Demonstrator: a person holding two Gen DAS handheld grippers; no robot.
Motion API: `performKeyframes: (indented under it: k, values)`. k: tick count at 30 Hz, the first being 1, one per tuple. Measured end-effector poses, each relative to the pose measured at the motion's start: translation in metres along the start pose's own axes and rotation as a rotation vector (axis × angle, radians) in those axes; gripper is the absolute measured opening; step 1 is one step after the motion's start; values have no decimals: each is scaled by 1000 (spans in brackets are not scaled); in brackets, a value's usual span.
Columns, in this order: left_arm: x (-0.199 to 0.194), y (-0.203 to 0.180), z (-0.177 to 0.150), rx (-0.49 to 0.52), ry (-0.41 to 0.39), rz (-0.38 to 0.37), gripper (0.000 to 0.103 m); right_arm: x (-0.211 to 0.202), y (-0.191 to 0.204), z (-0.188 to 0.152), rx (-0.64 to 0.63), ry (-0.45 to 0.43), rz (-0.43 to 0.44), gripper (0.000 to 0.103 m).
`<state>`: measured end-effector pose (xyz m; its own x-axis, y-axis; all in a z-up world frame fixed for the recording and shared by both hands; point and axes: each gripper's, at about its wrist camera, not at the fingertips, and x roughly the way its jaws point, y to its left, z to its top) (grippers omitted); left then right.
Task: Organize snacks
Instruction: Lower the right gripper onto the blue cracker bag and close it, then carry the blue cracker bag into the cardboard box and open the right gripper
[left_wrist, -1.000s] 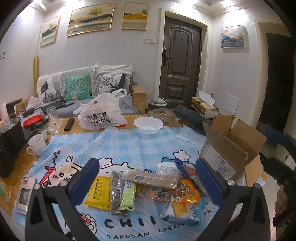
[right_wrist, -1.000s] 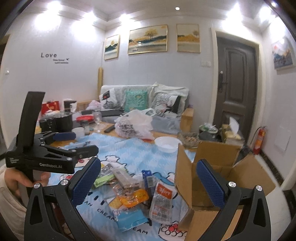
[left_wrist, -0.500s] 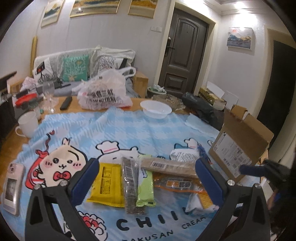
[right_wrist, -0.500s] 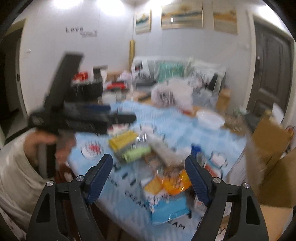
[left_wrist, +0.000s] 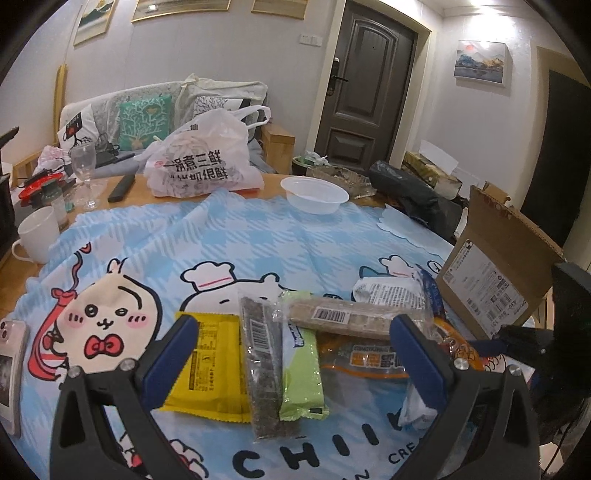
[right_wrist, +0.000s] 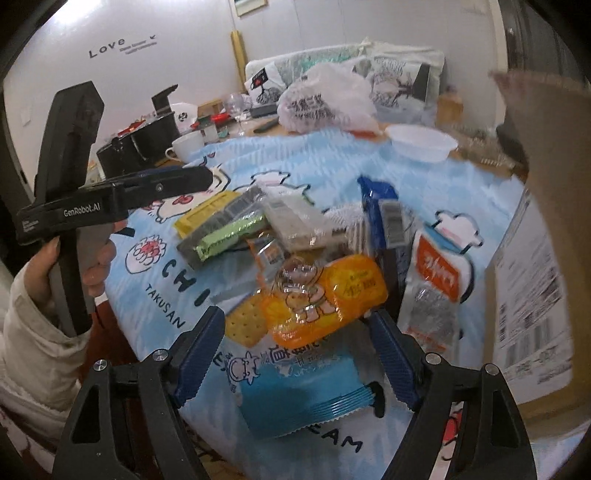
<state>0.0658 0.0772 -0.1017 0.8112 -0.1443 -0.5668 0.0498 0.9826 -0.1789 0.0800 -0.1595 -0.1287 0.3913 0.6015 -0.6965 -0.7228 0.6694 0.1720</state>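
A pile of snack packs lies on a blue cartoon cloth (left_wrist: 236, 240). In the left wrist view my open, empty left gripper (left_wrist: 295, 354) hovers over a yellow pack (left_wrist: 212, 369), a dark seaweed strip (left_wrist: 258, 365), a green bar (left_wrist: 301, 369) and a clear cracker sleeve (left_wrist: 351, 317). In the right wrist view my open, empty right gripper (right_wrist: 299, 354) straddles a blue cracker bag (right_wrist: 299, 384) under an orange pack (right_wrist: 325, 295). An open cardboard box (right_wrist: 535, 280) stands right of the pile; it also shows in the left wrist view (left_wrist: 495, 280). The left gripper (right_wrist: 110, 199) shows there too.
A white bowl (left_wrist: 314, 192), a filled plastic bag (left_wrist: 199, 162), a white mug (left_wrist: 37, 232), a wine glass (left_wrist: 83, 162) and a remote (left_wrist: 122, 188) stand at the table's back. A phone (left_wrist: 9, 365) lies at the left edge. A black pot (right_wrist: 144, 144) stands far left.
Both grippers have tilted down and moved closer to the snack pile. The right gripper's jaws have narrowed somewhat and now frame the blue and orange packs.
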Motion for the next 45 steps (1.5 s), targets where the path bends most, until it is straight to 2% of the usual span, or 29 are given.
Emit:
performKeyframes:
  k: [4, 10, 16, 19, 22, 27, 38, 45]
  values:
    - [-4, 1, 0, -4, -4, -11, 102, 5, 2, -4, 22, 39, 63, 79]
    - [-10, 3, -3, -16, 6, -112, 102, 4, 19, -12, 5, 61, 82, 80]
    - [-15, -2, -6, -10, 16, -197, 102, 18, 36, -16, 0, 101, -13, 79]
    - [-18, -2, -8, -9, 23, -228, 102, 25, 35, -16, 43, 112, -46, 78]
    - [-20, -1, -11, -12, 38, -248, 102, 30, 32, -14, 92, 118, -104, 69]
    - [-26, 2, -17, -21, 61, -263, 102, 31, 46, -15, 28, 136, -150, 63]
    - [-48, 10, -26, -47, 58, -303, 102, 24, 70, -13, 42, 121, -78, 63]
    - [-58, 9, -26, -55, 46, -331, 102, 6, 98, -1, -17, 39, -17, 63]
